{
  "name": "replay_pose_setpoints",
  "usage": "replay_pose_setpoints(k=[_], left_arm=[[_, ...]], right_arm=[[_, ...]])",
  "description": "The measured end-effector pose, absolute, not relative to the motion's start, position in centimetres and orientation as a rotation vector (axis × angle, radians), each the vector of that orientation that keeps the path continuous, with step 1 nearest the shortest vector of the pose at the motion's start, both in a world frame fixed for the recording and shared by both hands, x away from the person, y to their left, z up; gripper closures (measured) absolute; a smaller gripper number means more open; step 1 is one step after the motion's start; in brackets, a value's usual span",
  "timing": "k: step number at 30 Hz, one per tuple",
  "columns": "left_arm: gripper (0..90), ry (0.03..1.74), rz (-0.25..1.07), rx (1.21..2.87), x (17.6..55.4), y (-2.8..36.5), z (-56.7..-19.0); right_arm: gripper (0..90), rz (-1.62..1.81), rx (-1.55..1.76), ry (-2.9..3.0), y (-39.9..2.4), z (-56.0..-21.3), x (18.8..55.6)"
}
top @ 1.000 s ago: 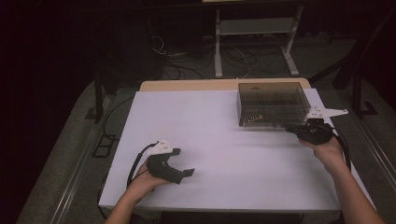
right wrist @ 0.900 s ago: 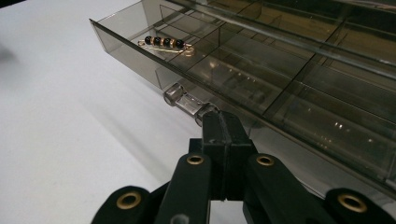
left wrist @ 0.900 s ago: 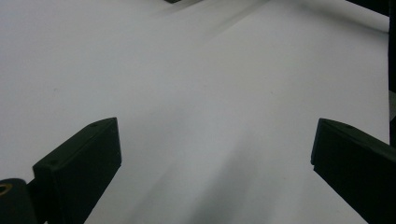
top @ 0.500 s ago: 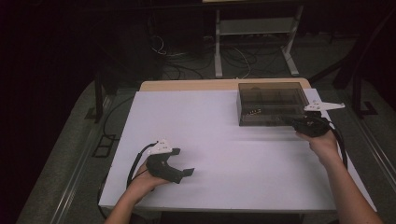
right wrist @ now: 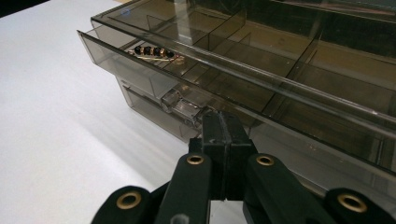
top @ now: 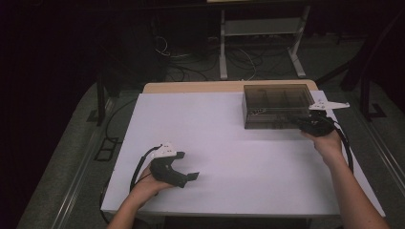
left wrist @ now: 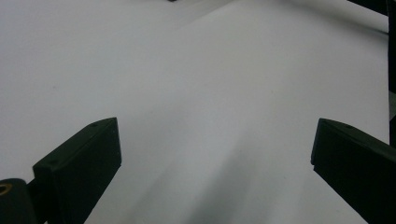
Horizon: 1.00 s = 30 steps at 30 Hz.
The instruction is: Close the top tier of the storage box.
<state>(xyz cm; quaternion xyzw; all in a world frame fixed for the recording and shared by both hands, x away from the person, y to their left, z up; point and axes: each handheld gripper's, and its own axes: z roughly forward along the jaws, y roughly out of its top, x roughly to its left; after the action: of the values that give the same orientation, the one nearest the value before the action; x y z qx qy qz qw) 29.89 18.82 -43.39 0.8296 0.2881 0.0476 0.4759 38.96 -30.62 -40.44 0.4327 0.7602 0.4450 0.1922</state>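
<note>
A smoky see-through compartment box (top: 274, 102) stands at the back right of the white table (top: 215, 124). My right gripper (top: 295, 122) is shut, and its tips press against the box's front wall near the right corner. In the right gripper view the closed tips (right wrist: 224, 123) sit just below the lid edge, beside a clear latch (right wrist: 180, 103). Nothing shows between the jaws. One compartment holds a row of small dark beads (right wrist: 152, 51). My left gripper (top: 191, 177) rests open on the table at the front left, with bare table between its jaws (left wrist: 215, 154).
Behind the table are a metal stand (top: 258, 43) and loose cables (top: 191, 57) on the floor. The table's wooden far edge (top: 191, 87) shows past the white sheet. Bare white surface lies between the two grippers.
My right gripper has slid a little forward and left, up against the front of the box. The left gripper has stayed where it was.
</note>
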Motion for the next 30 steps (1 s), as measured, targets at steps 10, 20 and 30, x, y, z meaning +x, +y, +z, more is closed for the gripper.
replay_pose_setpoints(k=[10, 20, 30], left_arm=[[0.7, 0.708, 0.118, 2.029, 30.0, 18.9, -43.4], [0.7, 0.714, 0.117, 2.034, 29.9, 18.9, -43.5], [0.7, 0.715, 0.124, 2.032, 29.7, 19.1, -43.4]], right_arm=[[89.0, 1.233, 1.237, 2.105, -30.4, -40.6, 39.7], [89.0, 1.210, 1.244, 2.087, -30.2, -40.8, 40.1], [88.8, 1.200, 1.242, 2.114, -30.5, -40.2, 38.8]])
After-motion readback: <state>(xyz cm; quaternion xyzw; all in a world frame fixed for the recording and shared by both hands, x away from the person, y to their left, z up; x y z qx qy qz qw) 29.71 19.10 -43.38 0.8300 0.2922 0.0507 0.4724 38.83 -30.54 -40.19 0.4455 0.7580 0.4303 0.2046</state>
